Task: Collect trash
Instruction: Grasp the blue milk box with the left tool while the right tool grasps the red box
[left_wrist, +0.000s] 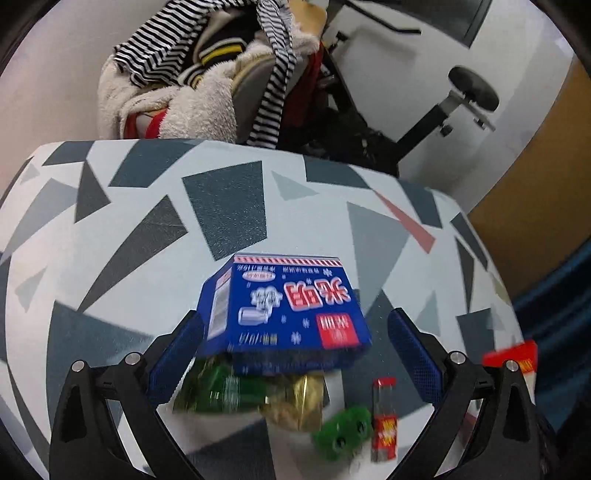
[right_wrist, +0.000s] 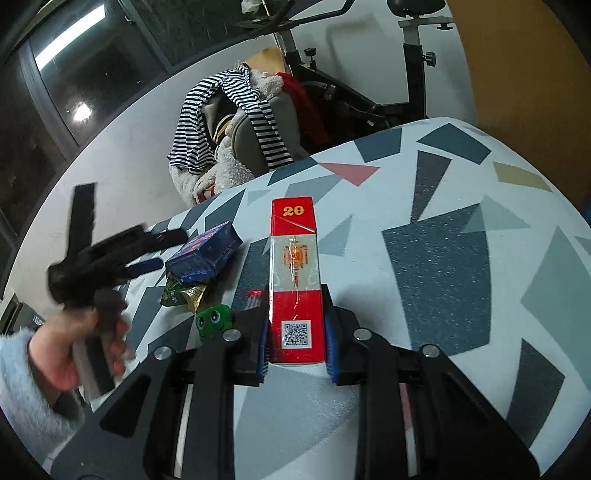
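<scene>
Right gripper is clamping the near end of a long red-and-white cardboard carton with a QR label; blue pads are pressing both of its long sides, and the carton is pointing away over the round table with grey triangle pattern.

Left gripper is hovering with jaws spread wide, nothing between the pads, aimed at a blue cardboard box with white lettering. That box is sitting on top of a crumpled green-and-gold foil wrapper.

Just beside the wrapper are lying a small green plastic frog-face piece and a small red-and-clear tube.

A hand in a pale fuzzy sleeve is gripping the left tool's handle.
</scene>
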